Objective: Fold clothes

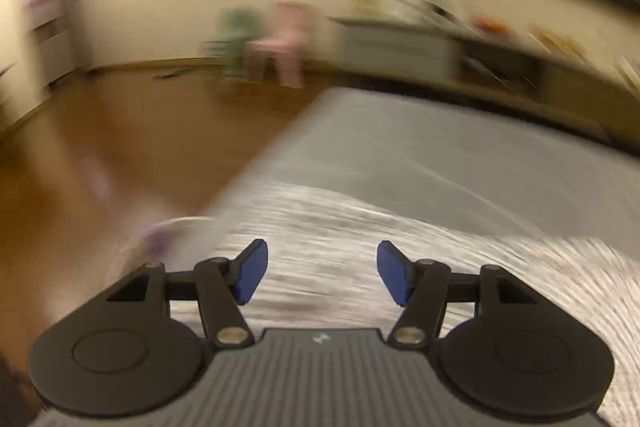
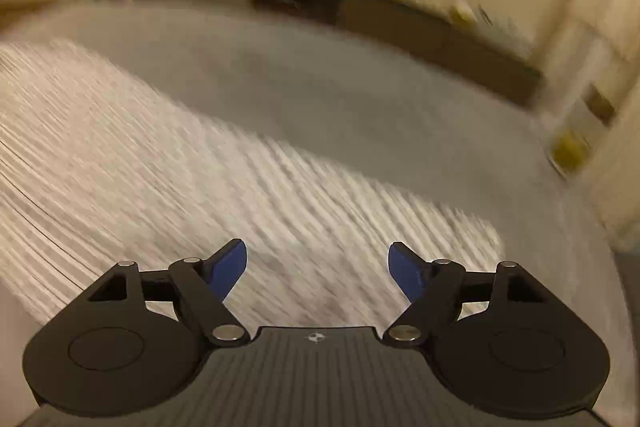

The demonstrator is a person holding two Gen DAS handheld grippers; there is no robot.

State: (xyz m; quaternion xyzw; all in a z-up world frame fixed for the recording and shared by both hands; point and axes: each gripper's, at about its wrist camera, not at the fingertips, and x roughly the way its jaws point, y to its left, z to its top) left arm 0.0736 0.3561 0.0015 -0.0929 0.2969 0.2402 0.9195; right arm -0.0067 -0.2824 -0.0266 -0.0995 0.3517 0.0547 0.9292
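Note:
A pale, grey-flecked garment (image 1: pixel 360 227) lies spread on a grey surface (image 1: pixel 460 147), smeared by motion blur. My left gripper (image 1: pixel 322 273) hovers above its near part, blue pads apart with nothing between them. In the right wrist view the same light garment (image 2: pixel 180 167) stretches from the left edge across to the lower middle. My right gripper (image 2: pixel 316 271) hangs over it with its jaws wide apart and empty. Neither gripper touches the cloth.
Brown wooden floor (image 1: pixel 100 147) lies left of the grey surface. Small green and pink chairs (image 1: pixel 276 39) stand by the far wall. A low sideboard (image 2: pixel 360 11) with clutter runs along the back. A white shelf unit (image 2: pixel 592 67) stands at the right.

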